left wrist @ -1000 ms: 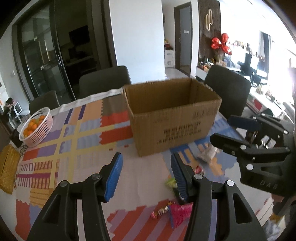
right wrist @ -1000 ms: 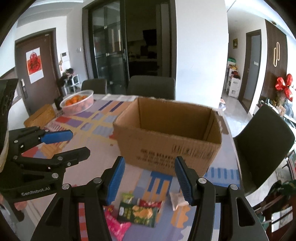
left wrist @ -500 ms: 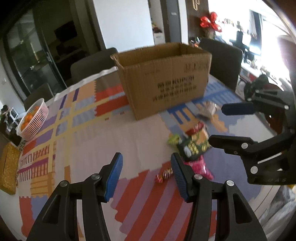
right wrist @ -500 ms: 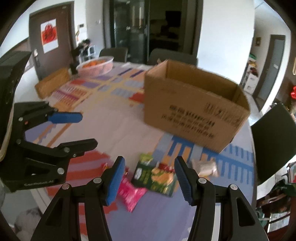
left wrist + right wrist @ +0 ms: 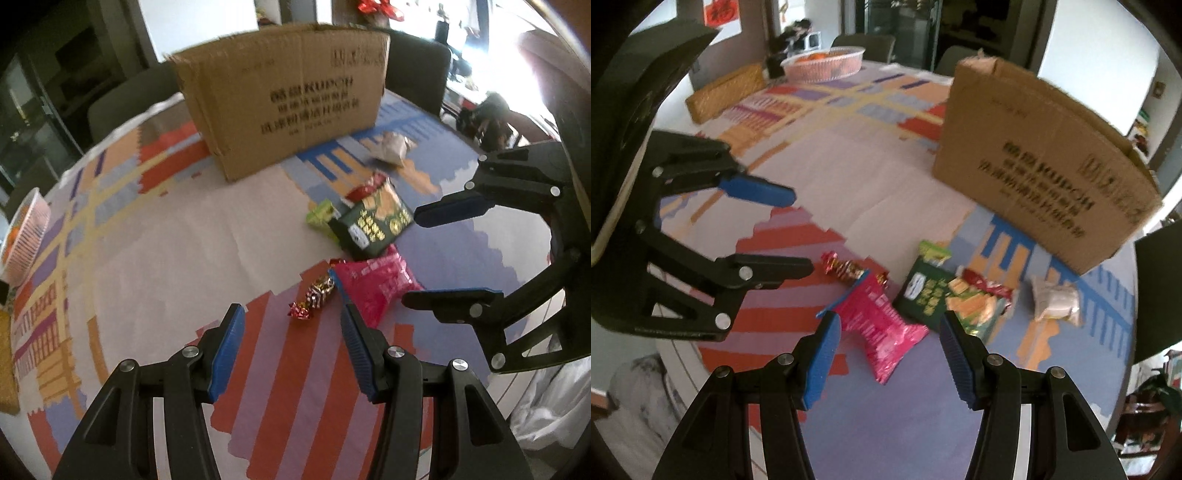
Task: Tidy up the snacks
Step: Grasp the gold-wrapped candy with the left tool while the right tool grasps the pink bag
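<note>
A pink basket (image 5: pixel 827 65) of oranges sits at the far edge of the counter (image 5: pixel 849 177) beside a flat woven yellow box (image 5: pixel 726 92), with dark chairs (image 5: pixel 413 74) drawn up around it.

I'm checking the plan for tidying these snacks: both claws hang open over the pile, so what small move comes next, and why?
Probably lower the right claw onto the pink packet, which lies loose right between its open jaws, with the cardboard box standing open behind it.
</note>
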Motion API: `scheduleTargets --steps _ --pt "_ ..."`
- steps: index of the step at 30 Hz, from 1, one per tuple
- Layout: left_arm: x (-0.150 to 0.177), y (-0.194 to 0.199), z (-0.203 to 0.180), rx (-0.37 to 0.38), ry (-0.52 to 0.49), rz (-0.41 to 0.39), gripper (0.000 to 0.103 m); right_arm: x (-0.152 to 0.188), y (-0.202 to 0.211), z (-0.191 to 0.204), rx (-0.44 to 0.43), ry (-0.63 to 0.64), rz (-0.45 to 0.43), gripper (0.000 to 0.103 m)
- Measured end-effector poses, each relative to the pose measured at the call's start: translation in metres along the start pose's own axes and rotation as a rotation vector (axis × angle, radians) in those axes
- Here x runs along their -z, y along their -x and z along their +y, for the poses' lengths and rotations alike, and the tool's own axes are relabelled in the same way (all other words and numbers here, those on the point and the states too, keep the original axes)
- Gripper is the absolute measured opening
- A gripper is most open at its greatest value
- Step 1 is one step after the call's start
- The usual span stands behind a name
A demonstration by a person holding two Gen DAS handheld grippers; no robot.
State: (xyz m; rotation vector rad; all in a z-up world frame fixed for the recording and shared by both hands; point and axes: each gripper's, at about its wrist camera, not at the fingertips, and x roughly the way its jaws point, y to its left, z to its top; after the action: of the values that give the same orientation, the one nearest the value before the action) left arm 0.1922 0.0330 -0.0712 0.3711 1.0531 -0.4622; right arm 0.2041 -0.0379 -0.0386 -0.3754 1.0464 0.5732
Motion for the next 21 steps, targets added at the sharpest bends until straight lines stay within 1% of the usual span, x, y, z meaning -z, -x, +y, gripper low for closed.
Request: scheduleTargets --steps 4,7,13,18,21 --pt "0.0 -0.017 0.001 0.028 -0.038 0.04 0.053 0.002 -0.016 0.002 -0.01 0.017 0.05 0.056" --pt "-0.001 -0.027 0.001 0.04 -0.06 0.057 0.053 0.003 -0.024 0.004 -0.003 0.041 0.067 0.056" --pt "-0.007 -0.039 0.004 0.074 -0.064 0.054 0.053 0.003 -0.037 0.003 -0.018 0.053 0.096 0.056" --pt "-0.01 -0.048 0.002 0.088 -0.065 0.058 0.052 0.005 -0.043 0.001 -0.03 0.045 0.108 0.056" --pt "-0.012 -0.052 0.003 0.099 -0.049 0.059 0.05 0.005 -0.044 -0.001 -0.03 0.032 0.104 0.056"
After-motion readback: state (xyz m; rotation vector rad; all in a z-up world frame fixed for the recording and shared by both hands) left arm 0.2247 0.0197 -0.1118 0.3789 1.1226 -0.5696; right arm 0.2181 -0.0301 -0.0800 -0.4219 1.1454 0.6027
